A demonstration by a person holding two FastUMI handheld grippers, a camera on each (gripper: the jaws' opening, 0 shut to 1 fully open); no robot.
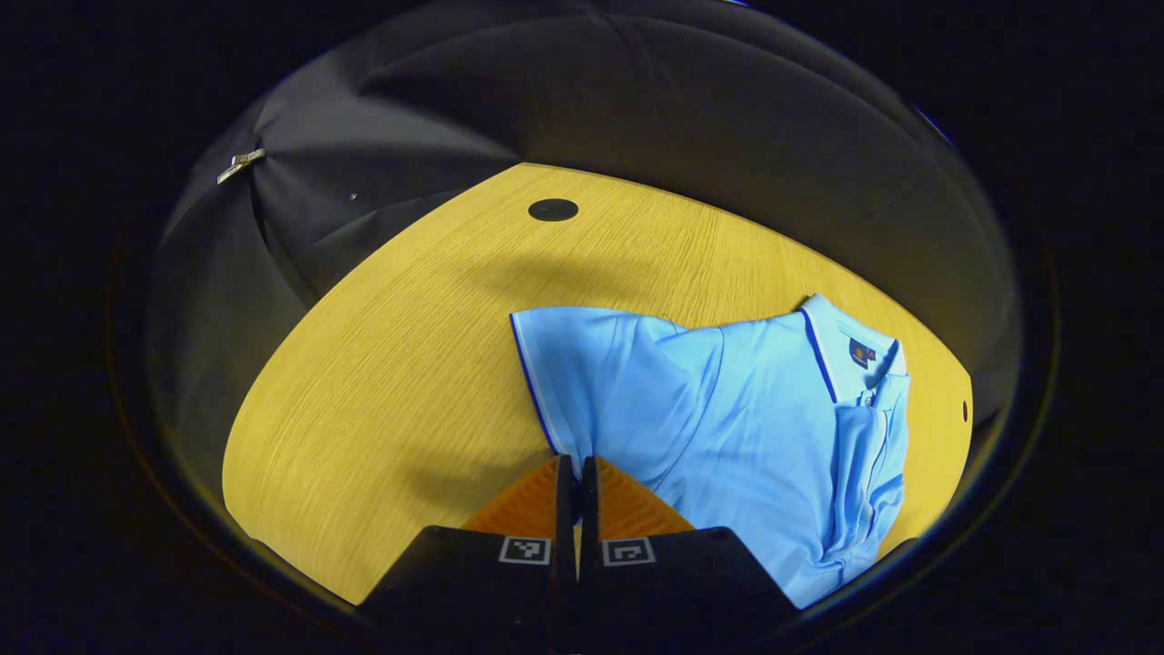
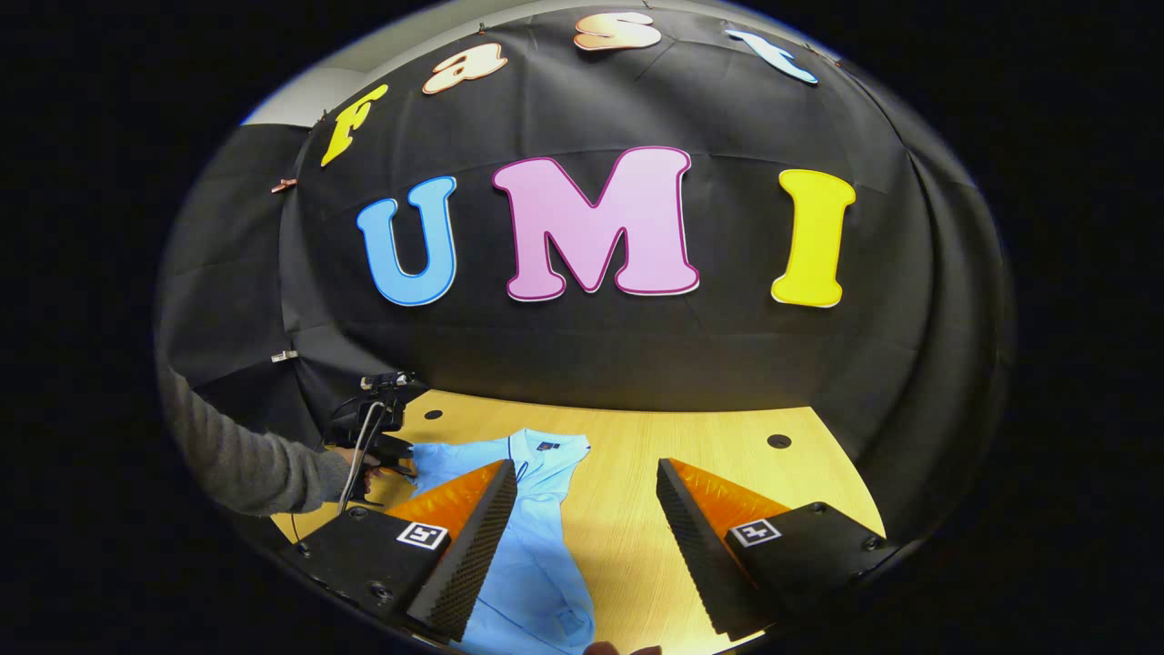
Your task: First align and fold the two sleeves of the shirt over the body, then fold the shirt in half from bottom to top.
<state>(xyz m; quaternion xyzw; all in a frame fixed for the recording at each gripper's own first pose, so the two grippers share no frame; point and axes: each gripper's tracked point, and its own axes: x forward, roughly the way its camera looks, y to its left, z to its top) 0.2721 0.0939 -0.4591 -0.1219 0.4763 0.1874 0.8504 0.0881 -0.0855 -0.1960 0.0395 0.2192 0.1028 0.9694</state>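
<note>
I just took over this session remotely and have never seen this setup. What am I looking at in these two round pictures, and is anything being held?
There is no robot arm: a person holds a hand-held gripper in each hand, and a fisheye camera rides on each one, looking along its two fingers.

In the left gripper view, the left hand-held gripper is closed, pinching the edge of a sleeve of the light blue polo shirt, which lies on the wooden table.

In the right gripper view, the right hand-held gripper hangs open above the shirt and holds nothing. Farther off on the left you see the person's grey sleeve and the other gripper at the shirt.
</note>
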